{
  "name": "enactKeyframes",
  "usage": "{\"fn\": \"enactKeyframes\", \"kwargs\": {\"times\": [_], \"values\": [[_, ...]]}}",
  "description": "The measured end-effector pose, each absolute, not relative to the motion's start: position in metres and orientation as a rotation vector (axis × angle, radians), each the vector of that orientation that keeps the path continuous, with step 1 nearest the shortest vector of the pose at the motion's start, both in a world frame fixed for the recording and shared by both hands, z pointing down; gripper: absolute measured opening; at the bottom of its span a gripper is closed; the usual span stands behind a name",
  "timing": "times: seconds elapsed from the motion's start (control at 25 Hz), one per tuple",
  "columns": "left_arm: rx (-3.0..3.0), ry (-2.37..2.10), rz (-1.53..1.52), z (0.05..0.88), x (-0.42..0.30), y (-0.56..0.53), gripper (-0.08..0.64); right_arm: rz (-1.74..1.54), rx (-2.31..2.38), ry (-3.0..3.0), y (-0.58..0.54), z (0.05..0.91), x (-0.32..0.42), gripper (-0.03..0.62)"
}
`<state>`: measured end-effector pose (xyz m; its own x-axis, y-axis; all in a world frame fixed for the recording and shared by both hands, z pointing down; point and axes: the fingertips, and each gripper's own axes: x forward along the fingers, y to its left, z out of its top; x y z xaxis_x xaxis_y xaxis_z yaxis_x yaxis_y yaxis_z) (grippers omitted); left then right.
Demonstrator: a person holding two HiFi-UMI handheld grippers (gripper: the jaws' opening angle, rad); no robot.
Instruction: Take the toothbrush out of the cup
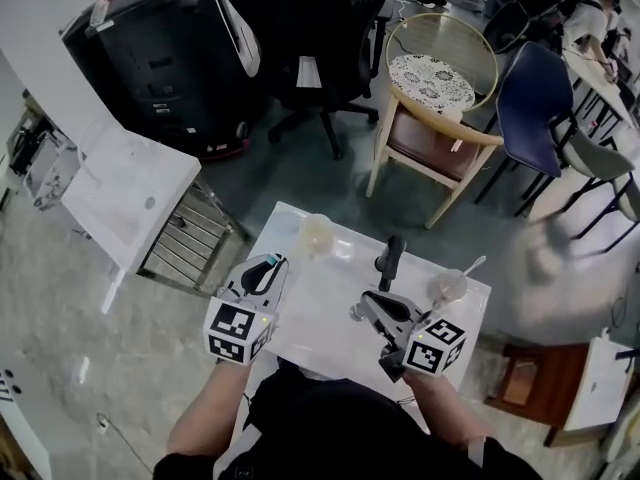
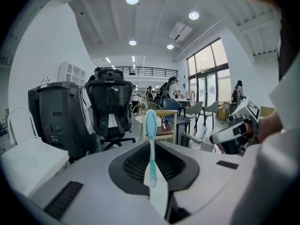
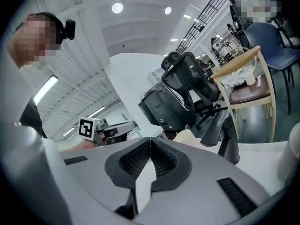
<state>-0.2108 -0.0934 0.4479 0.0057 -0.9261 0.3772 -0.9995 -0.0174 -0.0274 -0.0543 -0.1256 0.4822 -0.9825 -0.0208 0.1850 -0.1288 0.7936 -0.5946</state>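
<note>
A person's left gripper (image 2: pixel 152 165) clamps narrowly on the handle of a blue-and-white toothbrush (image 2: pixel 150 125), bristle head up, over the near left part of a small white table (image 1: pixel 320 308). The right gripper (image 3: pixel 150 150), at its three o'clock, is pressed closed on nothing. A pale cup (image 1: pixel 317 234) stands at one o'clock from the left gripper, well apart from the brush, with nothing visibly standing in it. Farther right are a dark upright object (image 1: pixel 391 256) and a second cup (image 1: pixel 447 288) with a pale utensil leaning in it. Beyond, at twelve o'clock, sits a wooden chair (image 1: pixel 437 148). The lift-out appears complete. The next move is likely to carry the brush clear and lay it down, gripping firmly until it rests.
</note>
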Motion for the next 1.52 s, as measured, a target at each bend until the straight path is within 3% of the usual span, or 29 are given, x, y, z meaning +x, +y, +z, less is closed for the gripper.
{"fn": "enactKeyframes", "kwargs": {"times": [0.68, 1.52], "values": [[1.936, -1.765, 0.557, 0.585, -0.321, -0.038, 0.043, 0.976, 0.241, -2.713, -0.079, 0.502, -0.164, 0.028], [1.788, -1.538, 0.426, 0.686, -0.341, -0.085, 0.04, 1.0, 0.558, -2.658, -0.064, 0.515, -0.129, 0.028]]}}
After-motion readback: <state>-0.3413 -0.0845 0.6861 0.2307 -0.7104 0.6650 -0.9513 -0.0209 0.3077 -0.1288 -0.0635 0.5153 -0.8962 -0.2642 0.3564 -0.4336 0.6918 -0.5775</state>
